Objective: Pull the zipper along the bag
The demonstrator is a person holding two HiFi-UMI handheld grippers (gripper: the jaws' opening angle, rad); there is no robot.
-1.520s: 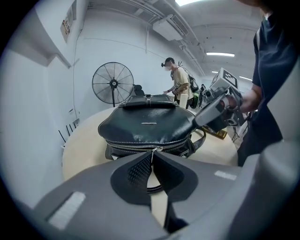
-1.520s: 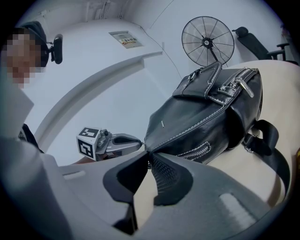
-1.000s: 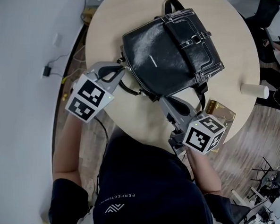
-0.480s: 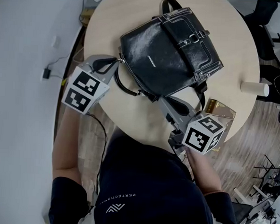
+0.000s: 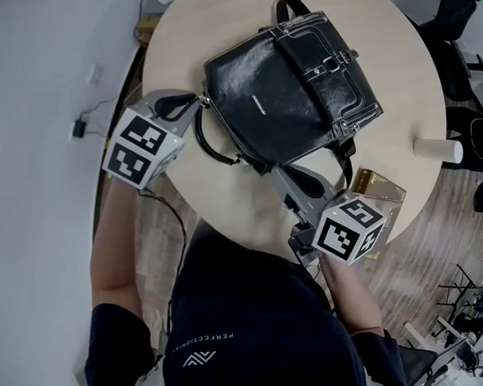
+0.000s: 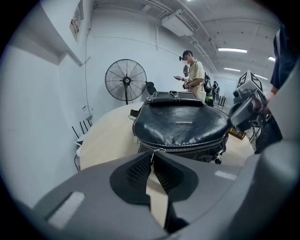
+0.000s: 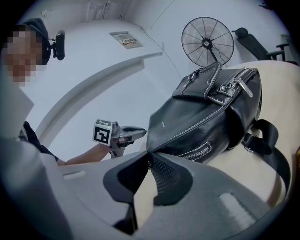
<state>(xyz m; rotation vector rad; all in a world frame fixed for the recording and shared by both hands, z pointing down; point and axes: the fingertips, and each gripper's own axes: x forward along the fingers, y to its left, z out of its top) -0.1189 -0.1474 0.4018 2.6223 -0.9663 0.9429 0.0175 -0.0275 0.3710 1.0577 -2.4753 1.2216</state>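
Bag, head view: black leather bag [image 5: 289, 85] lies on the round table [image 5: 225, 187], between the tips of the two grippers.
Left gripper, head view: left gripper [image 5: 201, 100] meets the bag's corner near the table's edge; a strap [image 5: 208, 145] loops just beside its tips.
Right gripper, head view: right gripper [image 5: 274, 167] touches the bag's near edge; a gold box [image 5: 380, 188] lies just beside its body, a paper cup [image 5: 438, 149] well apart.
Jaws, left gripper view: clenched on the zipper pull [image 6: 151, 155]; they have just eased a touch wider, the tab between the tips.
Zipper, left gripper view: zipper [image 6: 187, 149] runs across the bag's end straight ahead of the tips, teeth meshed along the stretch that shows.
Background, left gripper view: fan [image 6: 125, 80] and a standing person [image 6: 194, 70] far beyond the bag.
Jaws, right gripper view: clamped on the bag's lower corner seam; the bag rises just past the tips.
Other gripper, right gripper view: left gripper sits at the bag's far corner.
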